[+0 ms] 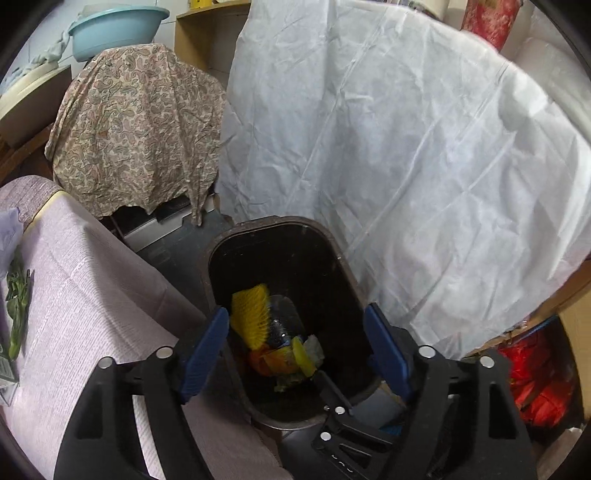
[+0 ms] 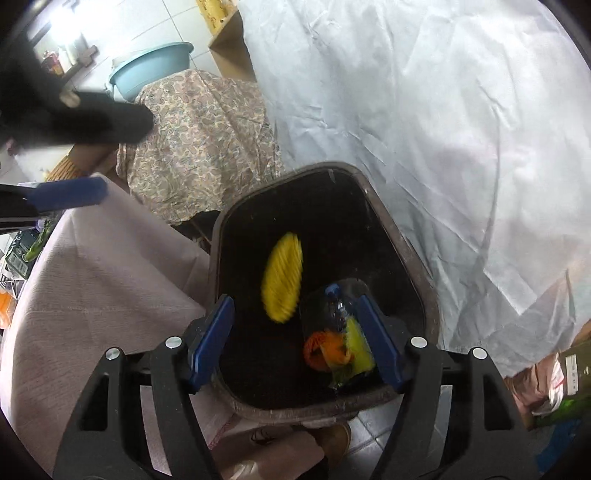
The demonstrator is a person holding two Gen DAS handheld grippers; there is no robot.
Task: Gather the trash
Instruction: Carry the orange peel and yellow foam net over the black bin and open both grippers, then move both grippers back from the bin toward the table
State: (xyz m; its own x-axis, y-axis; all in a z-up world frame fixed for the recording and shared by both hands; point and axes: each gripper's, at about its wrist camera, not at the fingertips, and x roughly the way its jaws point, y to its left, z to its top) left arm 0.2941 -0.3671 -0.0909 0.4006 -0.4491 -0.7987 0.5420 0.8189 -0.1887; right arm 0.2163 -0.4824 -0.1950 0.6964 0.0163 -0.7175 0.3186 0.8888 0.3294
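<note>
I have both grippers poised over the dark bin [image 1: 280, 258], pointed steeply down into its mouth, because that is where the rubbish belongs; the left gripper [image 1: 295, 343] has its blue fingers [image 1: 205, 350] spread wide with nothing between them, and the right gripper [image 2: 295, 339] is likewise released, its fingers [image 2: 210, 339] parted and bare; the yellow brush-like piece [image 2: 282, 277] shows blurred inside the bin, which I read as it dropping free rather than lying settled; at the bottom rest a clear plastic bottle [image 2: 338, 306] with a blue cap, some orange scraps [image 2: 325, 349] and a yellow-green wrapper [image 2: 356, 347], heaped together against the nearer wall; so the trash in hand is in the bin, and I judge this drop done. The bin stands on the floor, close beside the desk [image 1: 92, 295], which wears a pale lilac cloth; on the desk's far edge I can still see green leaves [image 1: 18, 299] and a small carton, likely the next things to fetch; behind the bin hangs a big crumpled white sheet [image 1: 406, 147], to its left a paisley cloth [image 1: 136, 129] is draped over some furniture, with a light blue basin [image 1: 114, 29] above it; red bags [image 1: 535, 376] sit low at the right; the floor is pale tile, seen in the right wrist view.
</note>
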